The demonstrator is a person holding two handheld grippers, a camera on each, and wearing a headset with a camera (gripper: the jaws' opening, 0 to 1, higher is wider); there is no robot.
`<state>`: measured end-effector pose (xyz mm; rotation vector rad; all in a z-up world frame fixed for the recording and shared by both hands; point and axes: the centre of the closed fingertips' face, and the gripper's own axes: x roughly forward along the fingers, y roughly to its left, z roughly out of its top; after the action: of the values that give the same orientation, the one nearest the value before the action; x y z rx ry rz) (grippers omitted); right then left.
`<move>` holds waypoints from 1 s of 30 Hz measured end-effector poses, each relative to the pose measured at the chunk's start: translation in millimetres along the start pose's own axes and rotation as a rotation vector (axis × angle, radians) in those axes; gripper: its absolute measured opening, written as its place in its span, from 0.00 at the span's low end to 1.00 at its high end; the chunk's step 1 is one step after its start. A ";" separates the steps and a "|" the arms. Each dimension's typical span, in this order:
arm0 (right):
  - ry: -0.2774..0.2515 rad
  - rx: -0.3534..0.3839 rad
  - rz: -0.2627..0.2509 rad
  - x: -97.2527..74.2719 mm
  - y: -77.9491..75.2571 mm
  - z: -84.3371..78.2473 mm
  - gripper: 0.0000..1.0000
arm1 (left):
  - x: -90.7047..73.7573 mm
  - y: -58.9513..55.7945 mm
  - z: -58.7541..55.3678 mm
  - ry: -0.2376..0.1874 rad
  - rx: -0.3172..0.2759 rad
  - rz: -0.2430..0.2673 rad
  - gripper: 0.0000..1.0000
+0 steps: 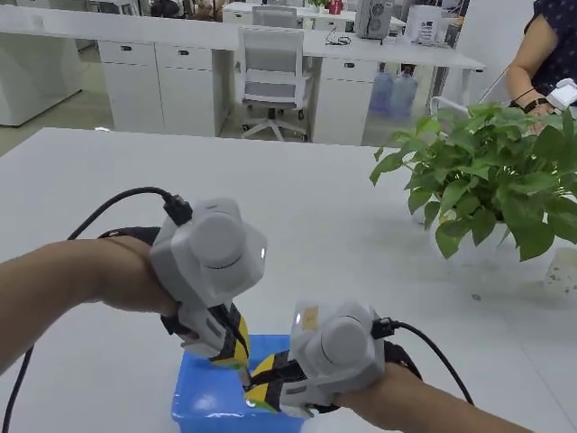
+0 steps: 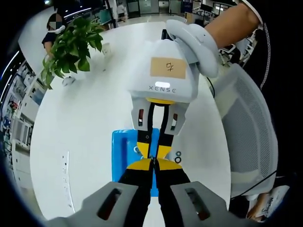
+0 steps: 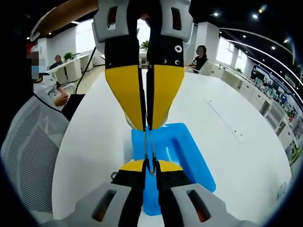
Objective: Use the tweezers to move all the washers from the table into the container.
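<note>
In the head view, the left hand-held gripper [image 1: 236, 356] points down over the blue container [image 1: 203, 401] at the near edge of the white desk [image 1: 315, 207], and the right hand-held gripper [image 1: 257, 386] reaches in from the right, so the two sets of yellow tips sit just beside each other above the container. A leafy plant [image 1: 487, 180] stands well apart on the right. In the left gripper view, this gripper's own jaws are pressed together, with the right hand-held gripper's narrow jaws facing them tip to tip over the container. Two small washers [image 2: 177, 157] lie on the desk just beside the container's edge, and a mesh chair [image 2: 251, 127] shows at the side. In the right gripper view, the thin metal tweezers [image 3: 147, 146] run from between the left hand-held gripper's closed yellow pads down into this gripper's own jaws, which are also closed on them. Another ring lies on the desk near the container.
</note>
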<state>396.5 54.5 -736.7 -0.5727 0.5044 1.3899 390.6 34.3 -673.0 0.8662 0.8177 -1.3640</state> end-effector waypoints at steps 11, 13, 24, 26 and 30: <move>0.012 0.033 0.010 11.5 -11.7 -10.9 0.10 | 13.4 12.2 -6.8 0.004 -0.009 -0.007 0.06; 0.016 0.039 0.013 14.2 -12.7 -13.0 0.10 | 16.1 13.8 -8.6 0.002 -0.013 -0.009 0.06; 0.037 0.064 0.034 27.3 -16.8 -22.3 0.10 | 27.1 20.0 -17.5 -0.009 -0.024 -0.016 0.05; 0.039 0.072 0.037 29.9 -17.7 -23.7 0.10 | 29.0 21.3 -18.6 -0.013 -0.029 -0.019 0.05; 0.047 0.075 0.044 33.2 -19.1 -26.6 0.10 | 32.8 22.9 -20.8 -0.015 -0.031 -0.021 0.05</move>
<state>419.4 60.9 -776.7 -0.5367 0.6075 1.3957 415.1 37.8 -710.7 0.8244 0.8367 -1.3705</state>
